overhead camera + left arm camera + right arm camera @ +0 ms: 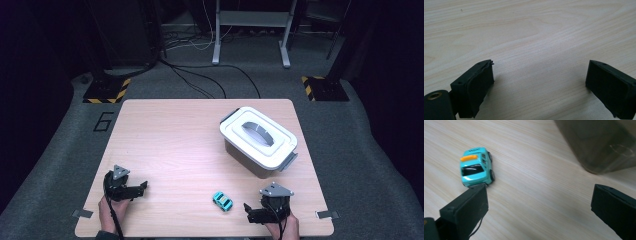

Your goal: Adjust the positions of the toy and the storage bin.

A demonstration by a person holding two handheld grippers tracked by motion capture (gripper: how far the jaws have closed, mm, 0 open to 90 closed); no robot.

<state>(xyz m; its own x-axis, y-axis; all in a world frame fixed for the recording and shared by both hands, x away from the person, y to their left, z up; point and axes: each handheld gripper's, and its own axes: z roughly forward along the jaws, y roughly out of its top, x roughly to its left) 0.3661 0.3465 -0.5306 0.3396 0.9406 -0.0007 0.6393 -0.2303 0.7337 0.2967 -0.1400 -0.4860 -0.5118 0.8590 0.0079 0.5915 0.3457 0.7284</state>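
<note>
On the counter (pixel 175 150), lidded storage box (pixel 258 140) by the right edge, right tongs (pixel 248 212) and left tongs (pixel 143 188) both apart and empty, teal toy car (pixel 222 201) ungrasped near the front edge, long axis diagonal, nose toward the front-right corner, pickup likely pending.

I see a teal toy car (pixel 222 201) with an orange roof bar and black windows and wheels. My two grippers (pixel 141 188) (pixel 246 211) are black with grey top plates. The table (pixel 175 145) is pale wood grain. The box (pixel 258 141) has a white lid, grey handle and latches, and dark translucent walls.
</note>
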